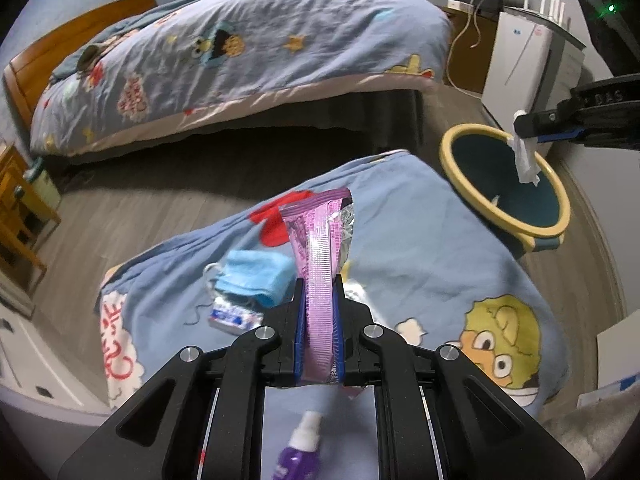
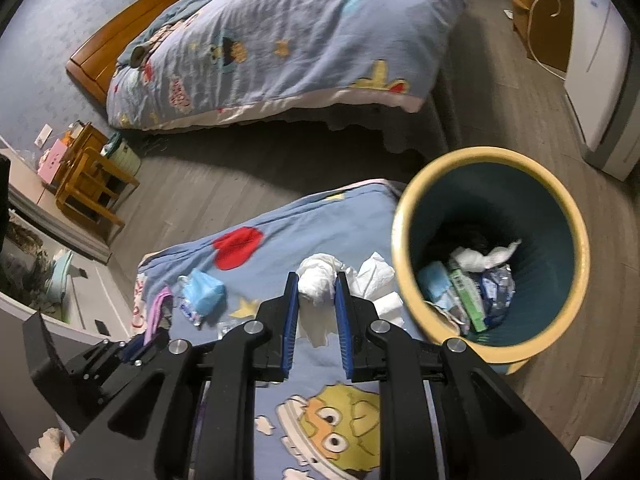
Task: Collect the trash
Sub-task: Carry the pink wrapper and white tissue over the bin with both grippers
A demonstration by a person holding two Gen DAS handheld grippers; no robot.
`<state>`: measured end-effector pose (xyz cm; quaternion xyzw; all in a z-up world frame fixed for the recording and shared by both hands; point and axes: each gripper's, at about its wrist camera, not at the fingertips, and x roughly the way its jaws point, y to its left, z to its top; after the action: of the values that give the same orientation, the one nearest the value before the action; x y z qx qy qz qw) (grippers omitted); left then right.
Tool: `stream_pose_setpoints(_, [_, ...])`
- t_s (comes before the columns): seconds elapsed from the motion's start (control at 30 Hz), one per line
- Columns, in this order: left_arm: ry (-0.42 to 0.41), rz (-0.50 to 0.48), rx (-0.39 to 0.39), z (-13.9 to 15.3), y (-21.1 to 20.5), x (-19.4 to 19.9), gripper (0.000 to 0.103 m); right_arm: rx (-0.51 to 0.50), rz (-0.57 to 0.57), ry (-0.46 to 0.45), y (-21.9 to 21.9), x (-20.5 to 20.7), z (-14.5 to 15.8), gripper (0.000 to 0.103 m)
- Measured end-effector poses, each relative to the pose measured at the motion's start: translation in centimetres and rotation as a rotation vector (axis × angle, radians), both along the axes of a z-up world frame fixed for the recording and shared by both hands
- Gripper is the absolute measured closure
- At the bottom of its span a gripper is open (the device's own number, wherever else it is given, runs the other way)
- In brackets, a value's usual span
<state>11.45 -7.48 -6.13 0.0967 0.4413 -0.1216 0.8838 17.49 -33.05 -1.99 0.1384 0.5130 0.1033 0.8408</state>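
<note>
The left gripper [image 1: 319,312] is clamped on a pink wrapper [image 1: 320,264]. The pads press its flat faces from both sides, which keeps the thin foil from slipping. The wrapper is held clear above the quilt [image 1: 420,264], so it can be carried without dragging on other litter. Its long axis runs along the fingers, pointing forward and away from the camera; the crumpled, silver-lined end leads, and the other end trails behind the pads.

The right gripper [image 2: 317,292] is clamped on a wad of white tissue [image 2: 316,284]. In the left wrist view the tissue hangs from the pads directly over the rim of the bin [image 1: 472,140]. The tissue has no rigid axis; its loose tail hangs downward toward the opening, which suits a release into the bin.

The bin stands on the floor just beside the quilt's edge, mouth up, and already holds tissue, a mask and packaging. This placement keeps the drop point near both grippers.

Items remaining on the quilt: a blue mask [image 1: 256,280], a small packet [image 1: 234,316] touching it, more white tissue [image 2: 376,276], and a purple spray bottle [image 1: 300,452] near the left gripper's base. Judgement: the task is partly complete.
</note>
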Motion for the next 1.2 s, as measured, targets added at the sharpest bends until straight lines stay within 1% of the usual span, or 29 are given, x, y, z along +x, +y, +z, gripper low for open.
stream_pose_setpoints(0.07, [0.000, -0.013, -0.009, 0.1, -0.7, -0.1, 0.091, -0.002, -0.015, -0.011, -1.0, 0.0, -0.1, 0.086])
stream_pose_setpoints(0.2, [-0.008, -0.048, -0.012, 0.4, -2.3, -0.4, 0.091, 0.015, -0.050, -0.005, -3.0, 0.2, -0.9, 0.086])
stream_pose_setpoints(0.4, [-0.020, -0.086, 0.018, 0.7, -5.1, -0.7, 0.091, 0.057, -0.092, 0.000, -4.7, 1.1, -1.9, 0.086])
stream_pose_setpoints(0.47, [-0.020, -0.088, -0.003, 1.0, -5.9, -0.5, 0.091, 0.083, -0.114, 0.002, -5.4, 1.5, -2.3, 0.086])
stream_pose_setpoints(0.57, [0.011, -0.090, -0.054, 1.0, -7.7, 0.2, 0.091, 0.129, -0.158, 0.005, -7.1, 1.8, -2.6, 0.086])
stream_pose_setpoints(0.67, [0.020, -0.111, -0.063, 0.9, -9.7, 0.8, 0.091, 0.162, -0.210, 0.007, -9.1, 1.9, -3.0, 0.086])
stream_pose_setpoints(0.73, [0.027, -0.130, -0.070, 0.7, -11.4, 1.3, 0.091, 0.166, -0.240, 0.011, -10.3, 1.9, -3.3, 0.086])
stream_pose_setpoints(0.93, [0.078, -0.179, -0.094, -0.6, -16.1, 2.7, 0.090, 0.127, -0.330, 0.019, -14.3, 1.5, -4.3, 0.086])
stream_pose_setpoints(1.03, [0.086, -0.206, -0.079, -1.4, -18.1, 3.2, 0.090, 0.107, -0.365, 0.032, -16.0, 1.2, -5.1, 0.086])
stream_pose_setpoints(1.2, [0.075, -0.240, -0.037, -2.2, -21.0, 4.5, 0.090, 0.125, -0.422, 0.060, -18.1, 0.8, -6.4, 0.086])
